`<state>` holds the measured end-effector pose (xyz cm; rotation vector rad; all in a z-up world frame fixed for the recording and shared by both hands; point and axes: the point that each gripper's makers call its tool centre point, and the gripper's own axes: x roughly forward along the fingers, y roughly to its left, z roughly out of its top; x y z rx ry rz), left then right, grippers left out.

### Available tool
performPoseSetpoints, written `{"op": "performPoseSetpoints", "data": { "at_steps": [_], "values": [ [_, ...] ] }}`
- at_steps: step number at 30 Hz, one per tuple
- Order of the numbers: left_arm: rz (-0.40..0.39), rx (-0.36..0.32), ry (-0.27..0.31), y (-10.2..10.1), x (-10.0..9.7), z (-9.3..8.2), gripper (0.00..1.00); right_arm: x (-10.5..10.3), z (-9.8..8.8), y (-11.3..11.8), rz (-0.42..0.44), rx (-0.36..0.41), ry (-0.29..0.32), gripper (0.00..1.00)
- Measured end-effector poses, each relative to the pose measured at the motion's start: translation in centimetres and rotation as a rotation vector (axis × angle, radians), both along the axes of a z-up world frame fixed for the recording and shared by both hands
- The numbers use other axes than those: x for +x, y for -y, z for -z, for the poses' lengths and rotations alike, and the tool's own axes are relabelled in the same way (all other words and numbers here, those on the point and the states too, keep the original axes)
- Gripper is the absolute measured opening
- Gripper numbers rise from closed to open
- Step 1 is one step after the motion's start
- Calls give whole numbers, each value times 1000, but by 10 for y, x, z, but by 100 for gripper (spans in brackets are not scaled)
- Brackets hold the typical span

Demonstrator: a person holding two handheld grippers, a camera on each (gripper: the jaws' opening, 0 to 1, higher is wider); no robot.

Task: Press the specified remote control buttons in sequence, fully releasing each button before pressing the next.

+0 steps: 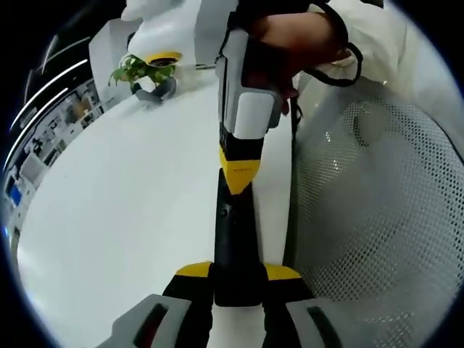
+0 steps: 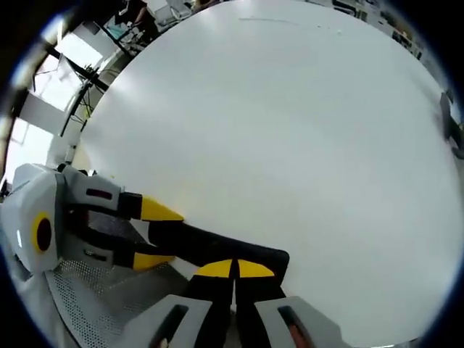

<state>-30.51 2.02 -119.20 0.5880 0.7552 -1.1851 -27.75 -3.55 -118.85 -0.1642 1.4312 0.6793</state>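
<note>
A black remote control (image 1: 233,232) lies lengthwise over the white table (image 1: 123,210). My left gripper (image 1: 238,272) is shut on its near end, one yellow tip on each side. From above, held by a hand, my right gripper (image 1: 239,171) points down with its yellow tip on the remote's upper face. In the right gripper view the right gripper (image 2: 235,269) has its two yellow tips together, resting on the remote (image 2: 217,250). There the left gripper (image 2: 154,235) reaches in from the left and clamps the remote's other end.
A small potted plant (image 1: 146,72) stands at the far side of the table. A white mesh chair back (image 1: 384,217) sits close beside the remote, off the table's edge. A dark object (image 2: 453,123) shows at the table's far right.
</note>
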Motion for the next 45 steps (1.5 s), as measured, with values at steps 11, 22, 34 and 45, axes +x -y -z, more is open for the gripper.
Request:
{"op": "performPoseSetpoints", "data": {
  "at_steps": [11,22,34,45],
  "values": [
    [-2,-29,6,1,1,0,24,5,-8,-22,7,73,8,0],
    [-1,-48,-7,2,1,0,25,6,1,-27,-38,45,-3,0],
    [-3,-57,-5,3,2,0,25,4,2,-30,-95,-7,60,0],
    [-6,-61,-6,3,3,0,25,6,2,-30,-164,-55,116,0]
  ]
}}
